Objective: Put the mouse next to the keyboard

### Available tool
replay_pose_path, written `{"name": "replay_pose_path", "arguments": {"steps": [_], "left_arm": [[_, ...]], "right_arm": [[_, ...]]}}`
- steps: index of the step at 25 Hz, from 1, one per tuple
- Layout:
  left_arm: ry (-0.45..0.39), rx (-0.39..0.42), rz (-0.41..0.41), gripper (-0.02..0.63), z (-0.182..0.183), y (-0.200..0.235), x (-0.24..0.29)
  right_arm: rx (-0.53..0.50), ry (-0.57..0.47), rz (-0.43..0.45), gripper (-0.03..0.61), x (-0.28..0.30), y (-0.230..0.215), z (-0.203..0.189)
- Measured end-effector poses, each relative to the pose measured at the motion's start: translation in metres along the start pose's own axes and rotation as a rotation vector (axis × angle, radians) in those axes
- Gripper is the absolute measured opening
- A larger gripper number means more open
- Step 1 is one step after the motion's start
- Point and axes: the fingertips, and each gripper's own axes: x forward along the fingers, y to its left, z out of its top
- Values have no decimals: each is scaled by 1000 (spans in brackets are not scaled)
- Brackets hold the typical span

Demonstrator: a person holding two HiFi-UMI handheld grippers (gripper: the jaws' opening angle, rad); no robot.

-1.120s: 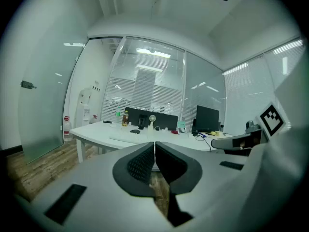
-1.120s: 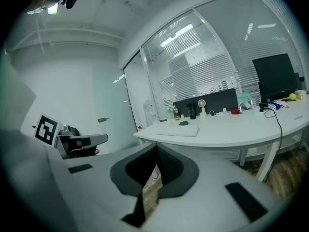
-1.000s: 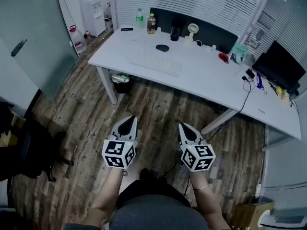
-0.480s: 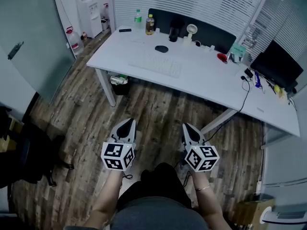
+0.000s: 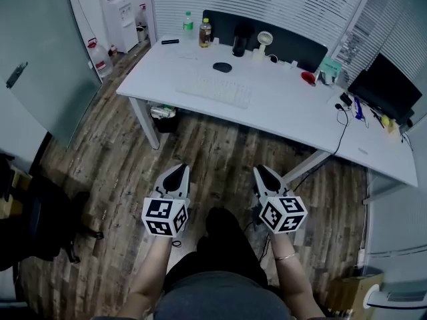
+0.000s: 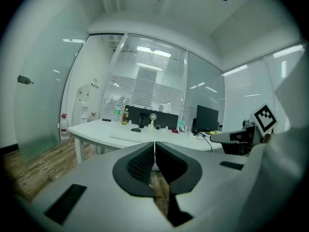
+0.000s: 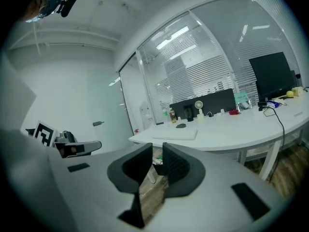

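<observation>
Left gripper view: left tool (image 6: pixel 154 144) clenched, empty | right gripper view: right tool (image 7: pixel 157 149) slightly parted, just opened further, empty

White desk (image 5: pixel 287 109) stands ahead of me on a wood-plank floor (image 5: pixel 100 172). On it I note a white keyboard (image 5: pixel 215 90) towards the left, near edge, and a dark mouse (image 5: pixel 222 67) just beyond it, not touching. Along the far edge are a green-capped bottle (image 5: pixel 187 23), an amber bottle (image 5: pixel 205 33) and a small white fan (image 5: pixel 264 40). At the right end are a dark monitor (image 5: pixel 387 89) and a black cable (image 5: pixel 343 131) over the near edge.
</observation>
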Motion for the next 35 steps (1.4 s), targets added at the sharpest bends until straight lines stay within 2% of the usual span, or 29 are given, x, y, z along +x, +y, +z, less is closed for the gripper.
{"name": "replay_pose_path", "arguments": {"steps": [9,16,28,35], "left_arm": [[23,4,19,28,0,21,37],[52,-9,36,28,-1,35,92],[35,8,135,28,38,61,199],[44,18,180,28,47,71,237]], "right_arm": [[-17,11,19,95,48,-18,14],[-43,21,34,98,95,-57,34],[-126,-11,103,104,196,-133,110],[-149,14,141,118,240,-160,127]]}}
